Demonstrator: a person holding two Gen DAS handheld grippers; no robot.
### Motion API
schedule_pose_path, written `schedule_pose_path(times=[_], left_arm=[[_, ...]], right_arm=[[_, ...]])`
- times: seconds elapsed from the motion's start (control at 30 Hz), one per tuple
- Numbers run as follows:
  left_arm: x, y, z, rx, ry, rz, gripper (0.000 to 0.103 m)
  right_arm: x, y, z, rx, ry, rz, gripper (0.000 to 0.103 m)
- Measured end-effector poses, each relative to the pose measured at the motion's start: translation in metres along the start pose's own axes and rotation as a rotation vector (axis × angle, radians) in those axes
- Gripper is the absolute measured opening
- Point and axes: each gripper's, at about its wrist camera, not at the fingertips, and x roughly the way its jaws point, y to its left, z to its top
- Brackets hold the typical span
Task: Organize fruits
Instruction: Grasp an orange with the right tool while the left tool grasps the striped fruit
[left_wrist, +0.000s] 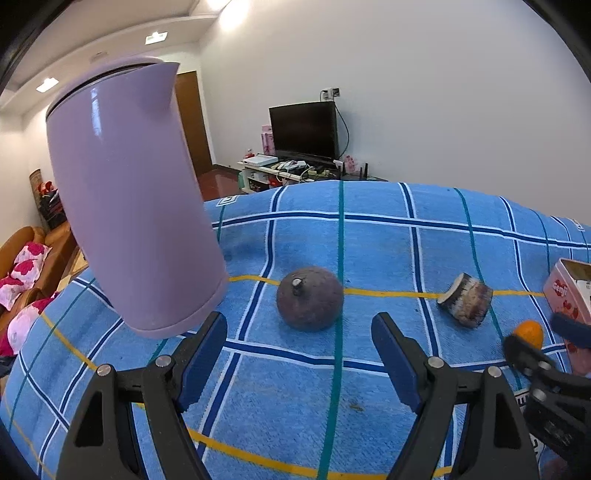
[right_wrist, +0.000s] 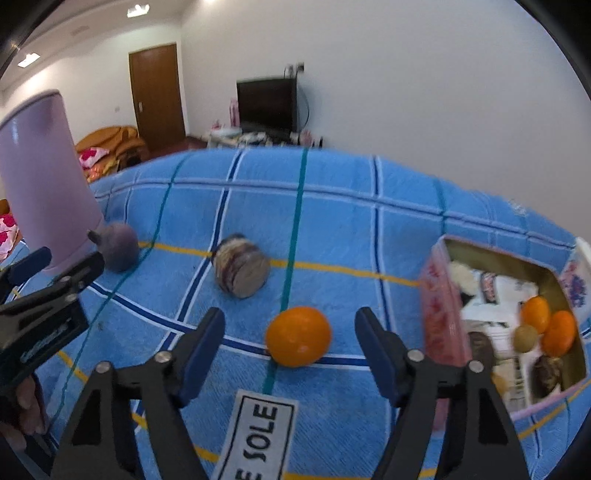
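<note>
Our right tool (right_wrist: 290, 341) is spread wide w/ the orange (right_wrist: 298, 336) dead ahead, centred btwn its tips on the blue surface (right_wrist: 369, 229); tin (right_wrist: 439, 314) sits just right. Left tool (left_wrist: 299, 350) also released, facing the mangosteen (left_wrist: 309, 297), so right is nearer the orange.

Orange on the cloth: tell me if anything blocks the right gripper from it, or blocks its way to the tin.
Nothing visible does. The orange lies on bare cloth just ahead of the open right gripper. The pink tin stands open to its right, with only cloth between them.
</note>
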Motion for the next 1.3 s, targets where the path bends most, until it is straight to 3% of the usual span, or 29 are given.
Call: schedule_pose_path(times=[0.2, 0.27, 0.43, 0.57, 0.77, 0.9, 1.0, 1.07, 1.13, 1.3], left_arm=[[0.001, -0.007, 0.001, 0.032, 0.006, -0.037, 0.082], [0.001, -0.009, 0.002, 0.043, 0.009, -0.044, 0.082], [0.002, -0.015, 0.002, 0.063, 0.016, -0.064, 0.082], [0.002, -0.022, 0.002, 0.073, 0.015, -0.108, 0.082], [0.004, -0.05, 0.011, 0.102, 0.032, -0.205, 0.082], [0.016, -0.076, 0.022, 0.132, 0.05, -0.229, 0.082], [0.026, -0.096, 0.025, 0.158, 0.069, -0.281, 0.081], [0.032, -0.112, 0.026, 0.211, 0.069, -0.261, 0.074], [0.041, -0.122, 0.027, 0.234, 0.109, -0.266, 0.057], [0.06, -0.127, 0.03, 0.204, 0.195, -0.296, 0.047]], right_arm=[[0.03, 0.0, 0.0, 0.007, 0.125, 0.044, 0.056], [0.029, 0.003, 0.0, -0.005, 0.123, 0.047, 0.045], [0.027, -0.001, -0.004, 0.018, 0.11, 0.09, 0.043], [-0.002, -0.018, -0.008, 0.095, -0.022, 0.131, 0.043], [-0.035, -0.031, -0.008, 0.118, -0.189, 0.031, 0.043], [-0.047, -0.04, 0.0, 0.127, -0.244, -0.021, 0.043], [-0.045, -0.05, 0.001, 0.152, -0.235, -0.014, 0.043], [-0.043, -0.053, 0.002, 0.172, -0.224, -0.005, 0.043], [-0.045, -0.059, 0.0, 0.185, -0.218, 0.005, 0.043], [-0.047, -0.058, 0.003, 0.179, -0.216, 0.005, 0.043]])
